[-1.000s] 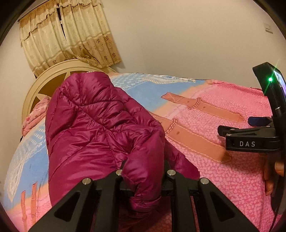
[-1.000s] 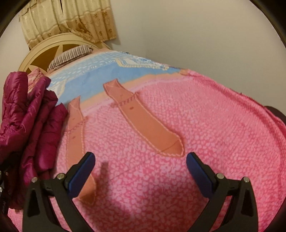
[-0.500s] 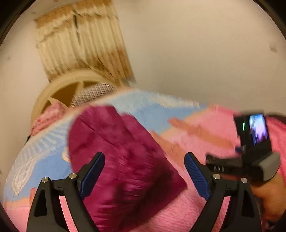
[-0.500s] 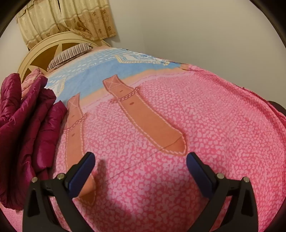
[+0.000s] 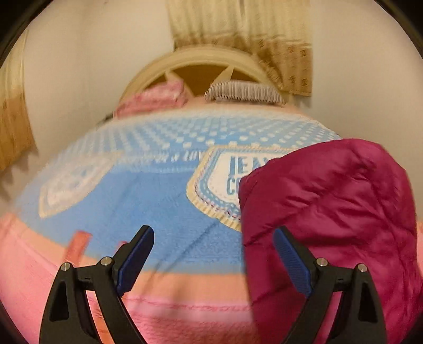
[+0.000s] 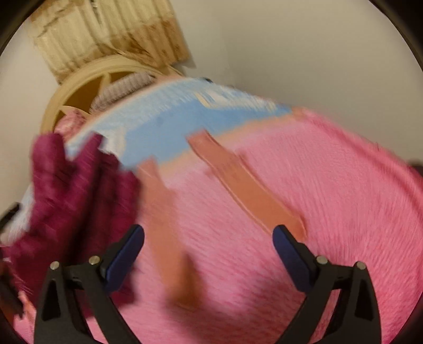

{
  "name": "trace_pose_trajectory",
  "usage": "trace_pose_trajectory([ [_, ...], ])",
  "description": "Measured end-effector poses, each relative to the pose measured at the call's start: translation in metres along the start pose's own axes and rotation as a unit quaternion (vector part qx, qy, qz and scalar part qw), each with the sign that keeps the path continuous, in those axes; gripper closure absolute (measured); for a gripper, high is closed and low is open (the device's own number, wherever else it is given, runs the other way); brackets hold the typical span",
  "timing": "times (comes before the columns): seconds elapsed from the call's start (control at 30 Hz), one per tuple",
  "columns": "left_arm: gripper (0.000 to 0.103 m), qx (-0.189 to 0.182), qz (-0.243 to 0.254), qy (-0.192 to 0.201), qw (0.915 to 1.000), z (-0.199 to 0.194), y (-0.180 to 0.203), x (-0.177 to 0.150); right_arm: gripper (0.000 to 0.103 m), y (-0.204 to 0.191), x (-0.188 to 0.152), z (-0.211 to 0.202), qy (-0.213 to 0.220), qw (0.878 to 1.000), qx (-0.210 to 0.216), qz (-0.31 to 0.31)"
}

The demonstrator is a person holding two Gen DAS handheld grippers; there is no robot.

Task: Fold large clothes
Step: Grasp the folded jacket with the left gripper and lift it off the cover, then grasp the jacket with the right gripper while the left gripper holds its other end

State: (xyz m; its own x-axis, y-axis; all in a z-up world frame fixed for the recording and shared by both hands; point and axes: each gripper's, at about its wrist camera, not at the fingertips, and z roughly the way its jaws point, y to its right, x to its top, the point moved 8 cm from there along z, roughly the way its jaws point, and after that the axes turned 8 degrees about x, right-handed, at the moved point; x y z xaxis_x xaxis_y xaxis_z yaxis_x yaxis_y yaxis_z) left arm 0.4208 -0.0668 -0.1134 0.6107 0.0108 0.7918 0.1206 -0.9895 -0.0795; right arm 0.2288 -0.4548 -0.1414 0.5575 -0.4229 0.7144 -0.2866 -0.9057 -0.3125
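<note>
Nearest in the left wrist view, the left gripper (image 5: 212, 254) stands released, its blue-padded jaws spread wide after just opening, with only the bedspread (image 5: 148, 209) showing between them. The magenta puffer jacket (image 5: 330, 211) lies bunched on the bed just to the right of that gripper, rising behind its right finger (image 5: 290, 262); whether the finger touches the fabric cannot be told. In the right wrist view, which is blurred, the right gripper (image 6: 208, 254) is likewise spread wide and grips nothing, hanging over the pink part of the bedspread (image 6: 330, 198) with its printed brown straps. There the jacket (image 6: 76, 195) sits heaped at the left, beside the left finger. Farther off, the bedspread turns blue, with a white badge print partly hidden by the jacket. Beyond that lie a folded pink cloth (image 5: 150, 98) and a striped pillow (image 5: 243, 91) against the rounded cream headboard (image 5: 201, 57), with a beige curtain (image 5: 240, 23) hanging on the wall behind.
</note>
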Motion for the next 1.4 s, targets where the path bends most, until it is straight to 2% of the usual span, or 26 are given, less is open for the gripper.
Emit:
trace_pose_trajectory([
  [0.1,0.011,-0.017,-0.006,-0.015,0.9997,0.009,0.021,0.004,0.003,-0.053,0.035,-0.001,0.004,0.999,0.032,-0.039],
  [0.23,0.011,-0.024,0.019,-0.004,0.9995,-0.001,0.053,0.004,0.003,-0.111,0.065,0.022,-0.002,0.996,0.039,-0.080],
  [0.33,0.011,-0.038,0.030,-0.006,0.9988,-0.005,0.068,0.000,0.004,-0.140,0.080,0.042,-0.019,0.997,0.052,-0.061],
  [0.43,0.011,-0.054,0.034,-0.007,0.9980,-0.006,0.078,-0.008,0.004,-0.159,0.087,0.055,-0.018,0.997,0.077,-0.024],
  [0.53,0.011,-0.062,0.019,0.000,0.9979,-0.006,0.070,-0.007,0.004,-0.158,0.079,0.079,-0.017,0.998,0.063,-0.013],
  [0.63,0.011,-0.048,-0.008,0.021,0.9986,-0.004,0.051,0.003,0.012,-0.140,0.060,0.104,-0.023,0.998,0.051,0.005],
  [0.7,0.011,-0.043,-0.008,0.006,0.9990,0.008,0.047,0.004,0.012,-0.126,0.048,0.115,-0.018,0.999,0.031,0.002],
  [0.83,0.011,-0.056,0.000,-0.029,0.9980,0.032,0.060,-0.008,0.012,-0.104,0.032,0.128,-0.009,1.000,0.005,-0.001],
  [1.07,0.011,-0.035,0.052,-0.022,0.9978,0.043,0.090,-0.027,0.012,-0.086,0.028,0.140,-0.012,1.000,-0.002,0.003],
  [1.4,0.006,-0.052,0.032,-0.045,0.9971,0.060,0.093,-0.041,0.011,-0.074,0.017,0.155,-0.027,0.999,0.006,0.020],
])
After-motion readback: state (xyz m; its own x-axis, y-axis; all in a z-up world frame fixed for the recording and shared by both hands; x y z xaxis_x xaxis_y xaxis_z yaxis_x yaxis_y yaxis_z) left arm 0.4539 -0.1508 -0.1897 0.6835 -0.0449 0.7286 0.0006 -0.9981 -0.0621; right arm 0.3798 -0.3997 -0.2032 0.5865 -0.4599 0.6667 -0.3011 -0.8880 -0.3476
